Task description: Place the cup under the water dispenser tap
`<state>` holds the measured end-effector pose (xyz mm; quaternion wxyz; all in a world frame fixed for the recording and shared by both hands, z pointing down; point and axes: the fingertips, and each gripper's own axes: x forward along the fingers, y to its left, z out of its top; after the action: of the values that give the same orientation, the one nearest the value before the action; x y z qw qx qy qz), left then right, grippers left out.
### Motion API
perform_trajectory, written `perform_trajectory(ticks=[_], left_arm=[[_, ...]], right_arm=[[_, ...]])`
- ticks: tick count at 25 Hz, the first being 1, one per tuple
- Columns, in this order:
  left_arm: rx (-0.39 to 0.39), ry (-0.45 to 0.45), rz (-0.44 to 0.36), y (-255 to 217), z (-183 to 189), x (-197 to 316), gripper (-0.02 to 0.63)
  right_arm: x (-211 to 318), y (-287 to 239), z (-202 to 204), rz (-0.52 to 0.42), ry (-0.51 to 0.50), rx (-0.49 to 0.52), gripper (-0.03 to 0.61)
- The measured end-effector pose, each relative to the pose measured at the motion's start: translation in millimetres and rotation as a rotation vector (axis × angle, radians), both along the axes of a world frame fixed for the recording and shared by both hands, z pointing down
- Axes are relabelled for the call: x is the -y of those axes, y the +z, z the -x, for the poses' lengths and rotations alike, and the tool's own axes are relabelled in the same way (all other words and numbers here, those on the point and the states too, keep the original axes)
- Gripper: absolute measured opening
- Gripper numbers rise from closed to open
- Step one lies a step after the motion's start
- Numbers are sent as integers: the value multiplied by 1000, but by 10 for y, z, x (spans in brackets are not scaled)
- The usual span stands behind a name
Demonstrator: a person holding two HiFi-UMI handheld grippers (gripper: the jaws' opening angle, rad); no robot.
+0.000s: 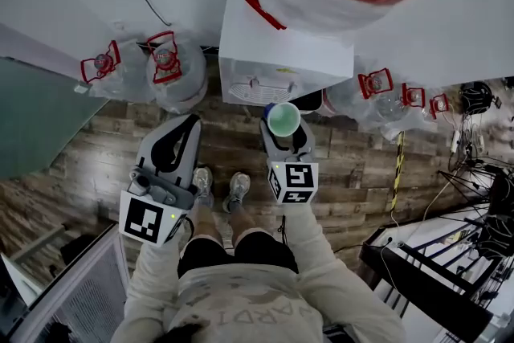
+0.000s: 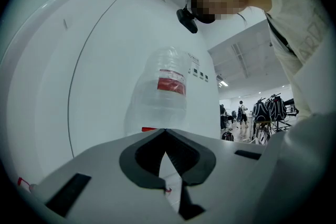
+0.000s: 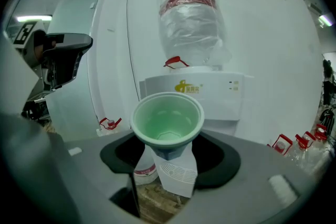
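Item: cup (image 1: 283, 119), pale green inside, dark blue at the base, empty. It was held upright between the jaws of the right gripper (image 1: 286, 137), which were closed against its lower part, the rim standing clear above the jaw tips. In the right gripper view the cup (image 3: 167, 120) was seen centred over the right gripper (image 3: 168, 153), with the mouth facing up.

Position: the cup was held off the floor (image 1: 233, 142), just in front of the white water dispenser (image 1: 285, 52), with the dispenser's drip grille (image 3: 176, 173) seen below and behind it.

Left gripper (image 1: 183, 129): jaws brought together at the tips, nothing between them; it was held beside the right one and apart from the cup.

Also recorded: a clear bottle (image 3: 191, 13) with a red label, mounted on the dispenser top; spare bottles (image 1: 173, 68) stood on the floor against the wall.
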<state>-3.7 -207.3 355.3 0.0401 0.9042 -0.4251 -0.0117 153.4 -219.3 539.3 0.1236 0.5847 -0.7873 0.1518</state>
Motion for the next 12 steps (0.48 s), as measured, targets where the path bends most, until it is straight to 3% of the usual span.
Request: perform_trajectory(ticks=[5, 12], left_arm=[[-14, 26, -18, 131, -64, -37, 5], [-11, 15, 60, 614, -97, -90, 6]], right_arm=[[32, 292, 0, 21, -2, 4, 290], [96, 844, 35, 59, -8, 2, 290]])
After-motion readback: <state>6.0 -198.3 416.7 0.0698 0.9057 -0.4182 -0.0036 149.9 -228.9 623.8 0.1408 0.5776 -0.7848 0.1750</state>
